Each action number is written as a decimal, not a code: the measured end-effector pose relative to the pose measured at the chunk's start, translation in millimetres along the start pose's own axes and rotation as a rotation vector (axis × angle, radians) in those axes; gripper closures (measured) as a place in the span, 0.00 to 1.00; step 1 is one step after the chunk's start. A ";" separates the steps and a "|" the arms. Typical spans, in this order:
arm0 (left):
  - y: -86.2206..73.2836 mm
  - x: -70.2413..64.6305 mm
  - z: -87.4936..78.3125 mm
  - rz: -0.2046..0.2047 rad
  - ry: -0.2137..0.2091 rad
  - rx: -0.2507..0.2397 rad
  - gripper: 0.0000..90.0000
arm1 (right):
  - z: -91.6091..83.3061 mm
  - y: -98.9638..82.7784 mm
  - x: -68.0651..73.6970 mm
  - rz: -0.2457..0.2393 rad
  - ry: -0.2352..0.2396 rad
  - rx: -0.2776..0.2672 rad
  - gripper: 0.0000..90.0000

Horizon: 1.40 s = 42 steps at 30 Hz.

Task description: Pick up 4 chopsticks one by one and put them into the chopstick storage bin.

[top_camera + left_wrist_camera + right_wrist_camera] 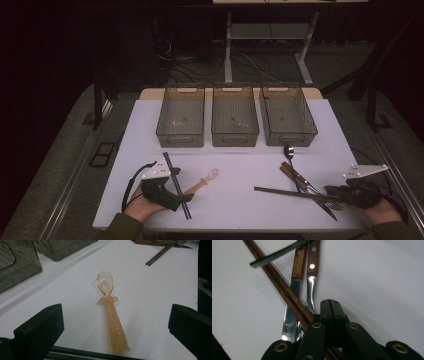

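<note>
Left gripper [184, 196] rests near the table's [240, 200] front-left edge, jaws spread wide and holding nothing; the spoon [111, 315] lies on the sheet between them, bowl pointing away, its handle end just beside black chopsticks [177, 184]. Right gripper [334, 192], jaws pressed together and empty, sits by the front-right edge, just beside a crossed pile: brown chopsticks [279, 283], knife [294, 297], fork [310, 287]. Bare white surface lies open between the hands. Three bins [235, 139] line the far side. Dark floor and a desk frame [265, 45] stand beyond.
</note>
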<state>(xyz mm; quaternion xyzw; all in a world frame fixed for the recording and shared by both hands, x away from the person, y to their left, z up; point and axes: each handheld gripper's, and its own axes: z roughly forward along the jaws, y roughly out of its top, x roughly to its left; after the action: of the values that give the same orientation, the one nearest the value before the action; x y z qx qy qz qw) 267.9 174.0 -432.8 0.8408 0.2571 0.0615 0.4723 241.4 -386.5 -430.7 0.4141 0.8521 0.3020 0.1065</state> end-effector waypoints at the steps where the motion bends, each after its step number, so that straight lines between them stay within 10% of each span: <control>1: 0.0 0.0 0.0 0.000 0.000 0.000 0.00 | -2.6 0.9 0.8 -0.010 0.012 -0.027 0.97; 10: 0.0 0.0 0.2 0.000 0.000 0.000 0.00 | 6.3 14.4 28.3 -0.192 0.153 -0.059 0.91; 42: -0.2 -0.7 1.6 -0.006 -0.001 0.001 0.00 | 29.9 18.7 34.5 -0.324 0.195 0.017 0.86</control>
<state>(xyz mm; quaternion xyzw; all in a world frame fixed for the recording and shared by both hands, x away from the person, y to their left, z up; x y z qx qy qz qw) 267.8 172.5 -433.8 0.8402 0.2596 0.0595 0.4724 244.4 -338.2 -440.8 0.2413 0.9163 0.3125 0.0674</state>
